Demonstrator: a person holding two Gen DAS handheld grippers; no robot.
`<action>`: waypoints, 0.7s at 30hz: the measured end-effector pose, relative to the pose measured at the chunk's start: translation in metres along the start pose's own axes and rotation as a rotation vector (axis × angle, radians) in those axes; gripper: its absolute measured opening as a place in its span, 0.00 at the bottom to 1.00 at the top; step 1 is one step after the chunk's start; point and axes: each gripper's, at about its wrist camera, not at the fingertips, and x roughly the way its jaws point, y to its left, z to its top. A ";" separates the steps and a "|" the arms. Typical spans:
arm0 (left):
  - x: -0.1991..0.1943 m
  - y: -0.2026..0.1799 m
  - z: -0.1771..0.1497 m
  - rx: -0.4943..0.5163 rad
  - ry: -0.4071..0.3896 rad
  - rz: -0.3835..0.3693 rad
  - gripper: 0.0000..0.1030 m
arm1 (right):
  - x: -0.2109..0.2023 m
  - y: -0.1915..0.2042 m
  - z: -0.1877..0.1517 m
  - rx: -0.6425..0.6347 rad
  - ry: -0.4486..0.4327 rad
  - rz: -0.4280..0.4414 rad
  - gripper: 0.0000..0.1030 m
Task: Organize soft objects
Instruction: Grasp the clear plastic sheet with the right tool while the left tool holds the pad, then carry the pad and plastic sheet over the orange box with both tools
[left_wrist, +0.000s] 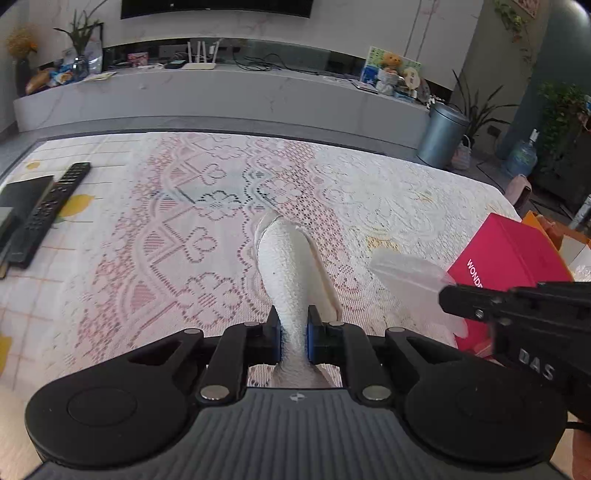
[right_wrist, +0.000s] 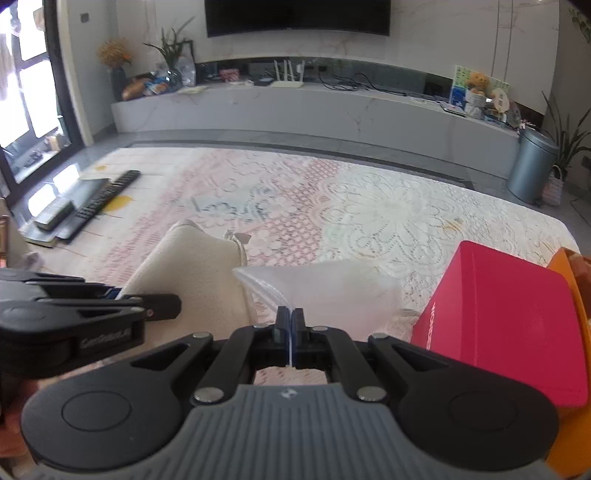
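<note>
- Covering most of both views, a lace tablecloth with pink and white floral openwork spreads over the table.
- Behind it runs a long grey TV console along the wall, with a grey lidded bin at its right end.
- At the table's right side stands a magenta box with white lettering on its near face; an orange object sits just behind it.
- A cream-white soft cloth item is lifted off the table, its pinched end clamped between the blue pads of the left gripper; in the right wrist view it hangs as a broad cream fold just left of the plastic bag.
- A translucent plastic bag hangs in front of the right gripper, whose jaws are pressed together on the bag's thin top edge; the bag's body lies between the cloth and the magenta box.
- At the far left of the table lie a black remote control and a dark flat book-like item, touching side by side, well apart from the cloth.
</note>
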 end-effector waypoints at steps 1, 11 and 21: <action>-0.006 0.000 -0.002 -0.010 0.000 0.009 0.13 | -0.009 0.001 -0.001 -0.006 -0.009 0.005 0.00; -0.065 -0.026 -0.013 -0.030 -0.084 0.005 0.13 | -0.114 -0.030 -0.016 0.107 -0.157 0.036 0.00; -0.097 -0.107 -0.006 0.116 -0.187 -0.106 0.13 | -0.201 -0.094 -0.042 0.172 -0.289 -0.089 0.00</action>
